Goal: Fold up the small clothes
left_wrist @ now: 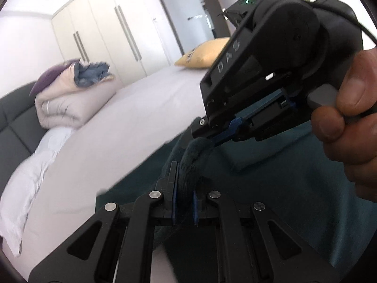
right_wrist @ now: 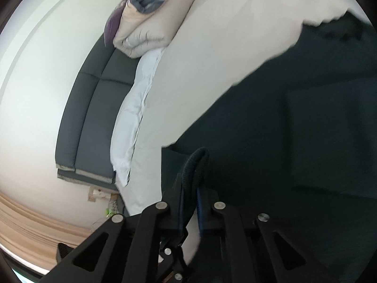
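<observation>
I had the left gripper clamped on a thick rolled edge of the dark teal garment, fabric bunched btwn the blue pads and rising above the fingertips. Right gripper was clenched the same way on another hem of that garment, a loop of cloth poking up past its tips. In the left wrist view the right gripper sat just ahead and to the right, its blue pads biting the hem close to my left grip, w/ the person's right hand wrapped round the handle. The garment was held up off the bed, its lower part draped toward the pale sheet; couldn't tell how much was touching. Further back on the bed: a folded duvet stack w/ a blue-grey cloth on top, white pillows along the dark headboard, a yellow cushion at the far end, wardrobe behind.
</observation>
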{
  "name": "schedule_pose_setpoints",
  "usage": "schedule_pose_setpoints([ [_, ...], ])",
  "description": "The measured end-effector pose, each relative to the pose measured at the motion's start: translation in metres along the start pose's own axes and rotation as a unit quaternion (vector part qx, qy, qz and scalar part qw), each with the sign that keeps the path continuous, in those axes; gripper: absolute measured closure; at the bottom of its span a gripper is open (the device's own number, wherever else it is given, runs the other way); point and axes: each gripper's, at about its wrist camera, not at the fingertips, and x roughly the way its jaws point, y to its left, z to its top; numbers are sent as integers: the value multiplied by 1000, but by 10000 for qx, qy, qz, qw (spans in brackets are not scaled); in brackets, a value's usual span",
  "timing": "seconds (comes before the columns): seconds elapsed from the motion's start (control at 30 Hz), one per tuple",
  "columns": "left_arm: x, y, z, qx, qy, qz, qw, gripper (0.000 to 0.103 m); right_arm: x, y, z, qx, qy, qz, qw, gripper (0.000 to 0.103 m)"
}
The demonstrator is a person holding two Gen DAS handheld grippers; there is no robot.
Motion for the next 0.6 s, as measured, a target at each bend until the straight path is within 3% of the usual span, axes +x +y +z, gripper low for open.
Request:
schedule_pose_setpoints([
  [0.2, 1, -35, 60, 293, -90, -290, 9991, 94, -59, -13, 23, -215, -396, -261, 9986, 94],
  [0.37, 5, -63, 91, 160, 64, -849, 9962, 94, -101, -29, 40, -356, -549, -547, 9964, 94],
  [0.5, 9, -54, 93, -542, 291, -1601, 9852, 94, -124, -47, 48, -382, -631, -816, 9939, 94],
  [0.57, 14, -27, 82, -1306, 377, -1989, 9706, 94, -135, -63, 51, -285, -663, -977, 9926, 94],
  [0.6, 19, -8, 74, -1631, 409, -1954, 9662, 94, -141, -73, 52, -194, -696, -1050, 9918, 94],
])
